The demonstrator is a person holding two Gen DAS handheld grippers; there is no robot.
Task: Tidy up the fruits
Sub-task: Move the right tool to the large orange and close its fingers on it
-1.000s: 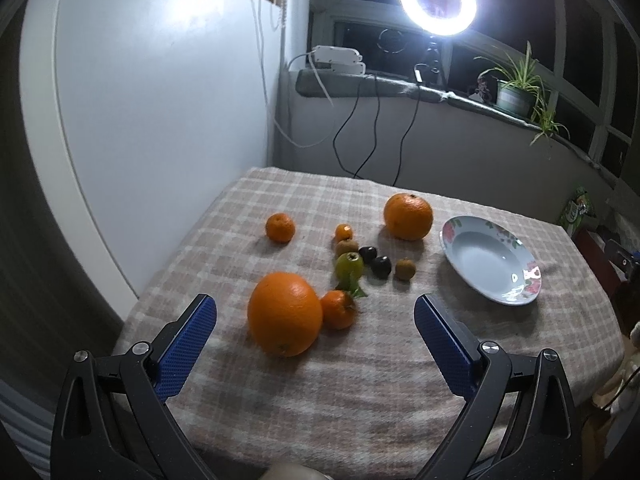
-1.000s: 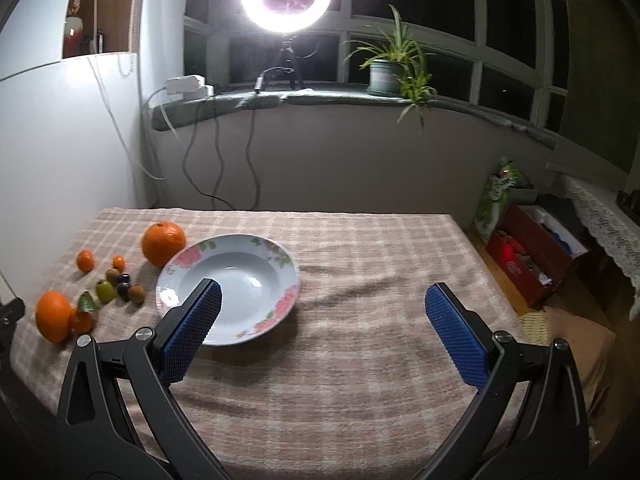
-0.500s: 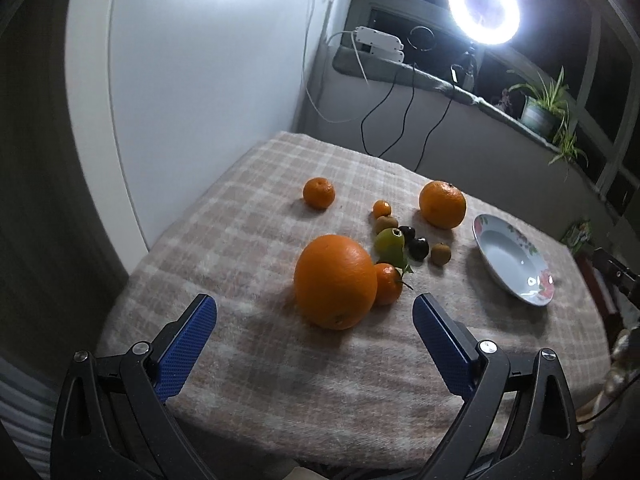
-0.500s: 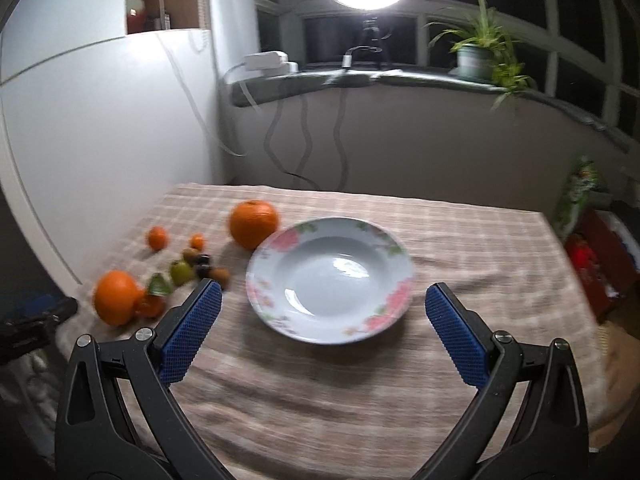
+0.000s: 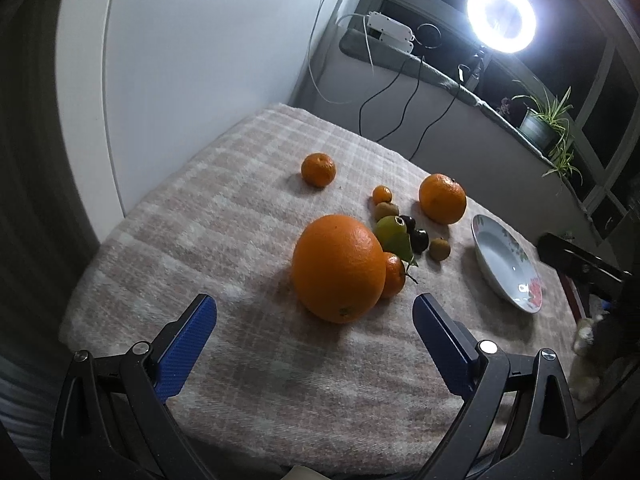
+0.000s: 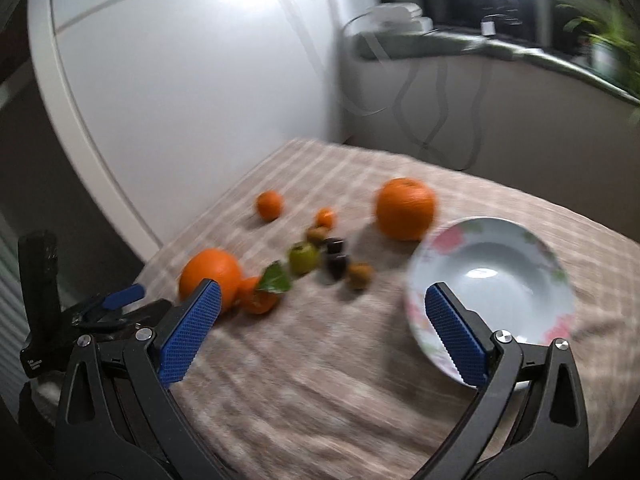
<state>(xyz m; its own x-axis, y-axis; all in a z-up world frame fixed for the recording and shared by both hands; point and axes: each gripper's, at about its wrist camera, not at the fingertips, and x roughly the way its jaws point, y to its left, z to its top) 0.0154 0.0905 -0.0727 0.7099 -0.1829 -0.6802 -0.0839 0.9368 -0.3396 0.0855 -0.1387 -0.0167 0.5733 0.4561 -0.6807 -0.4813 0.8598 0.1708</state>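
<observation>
The left claw gapes wide and empty just short of the large orange. The right claw is wide too, beside the flowered plate, which lies right of that orange.

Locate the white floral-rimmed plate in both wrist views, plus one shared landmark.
Left wrist: the white floral-rimmed plate sits at right of centre on the checked tablecloth, right of the fruit cluster.
Right wrist: the plate is at right, partly behind the right gripper's right finger.
Shared landmark: the medium orange just left of and behind the plate.
</observation>
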